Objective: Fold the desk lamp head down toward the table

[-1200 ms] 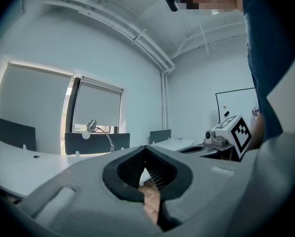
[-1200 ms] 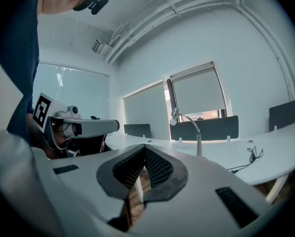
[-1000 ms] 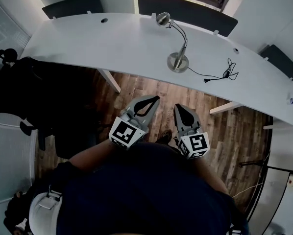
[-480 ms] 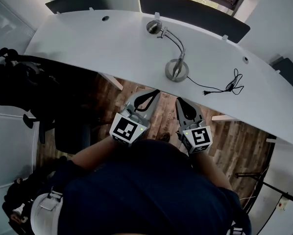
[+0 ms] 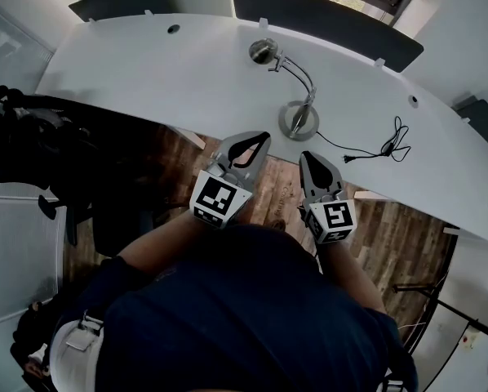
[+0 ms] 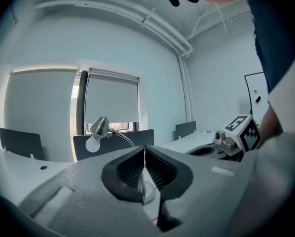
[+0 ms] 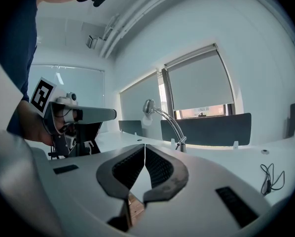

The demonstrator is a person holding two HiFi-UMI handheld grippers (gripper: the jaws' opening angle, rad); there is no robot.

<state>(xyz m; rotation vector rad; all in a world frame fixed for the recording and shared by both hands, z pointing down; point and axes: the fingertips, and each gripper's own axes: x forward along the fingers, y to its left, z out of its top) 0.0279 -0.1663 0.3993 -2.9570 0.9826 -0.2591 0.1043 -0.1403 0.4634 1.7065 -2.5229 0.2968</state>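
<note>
Desk lamp [image 5: 298, 120] upright on table [image 5: 146, 64]

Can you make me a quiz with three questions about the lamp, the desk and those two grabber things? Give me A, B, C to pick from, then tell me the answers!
1. What colour is the bendy-necked metal desk lamp?
A. Red
B. Silver
C. Green

2. Where does the thin black cord lie?
A. On the white curved desk, right of the lamp's base
B. Hanging off the desk's edge
C. Wound round the lamp's neck

3. How are the left gripper and the right gripper?
A. Both wide open
B. Both shut on the lamp
C. Both shut, holding nothing

Answers:
1 B: its head, neck and round base all shine silver.
2 A: the head view shows it loosely coiled on the desk beside the base.
3 C: each gripper view shows the jaws together with nothing between them, and the lamp stands farther off.
</note>
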